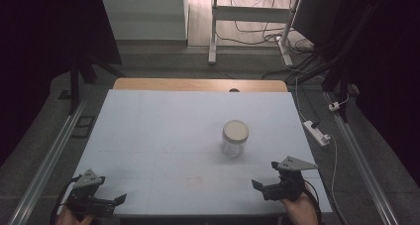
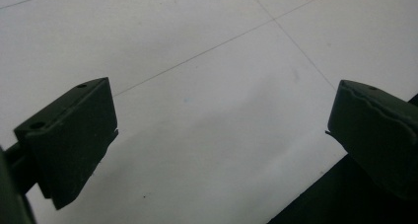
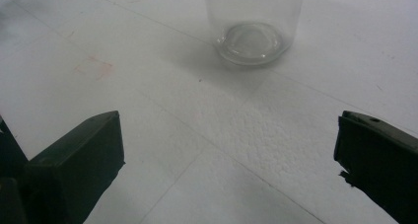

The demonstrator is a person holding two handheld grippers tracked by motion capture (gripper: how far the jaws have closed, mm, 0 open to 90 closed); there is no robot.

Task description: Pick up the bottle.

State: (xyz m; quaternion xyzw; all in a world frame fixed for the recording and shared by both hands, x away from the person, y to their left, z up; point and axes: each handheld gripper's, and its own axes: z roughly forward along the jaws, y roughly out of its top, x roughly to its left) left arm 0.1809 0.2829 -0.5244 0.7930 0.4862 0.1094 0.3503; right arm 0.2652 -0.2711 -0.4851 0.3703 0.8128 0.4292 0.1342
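From above, a lidded clear jar (image 1: 235, 138) stands mid-table between the left gripper (image 1: 106, 201) and right gripper (image 1: 265, 184); each gripper's own view shows 2 jaws spread, empty, so an approach likely comes next.

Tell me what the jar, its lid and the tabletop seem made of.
Jar: clear glass or plastic, its base showing through. Lid: pale, matte, maybe plastic; too small to tell. Tabletop: white board, matte with a fine pebbled texture, thin seam lines.
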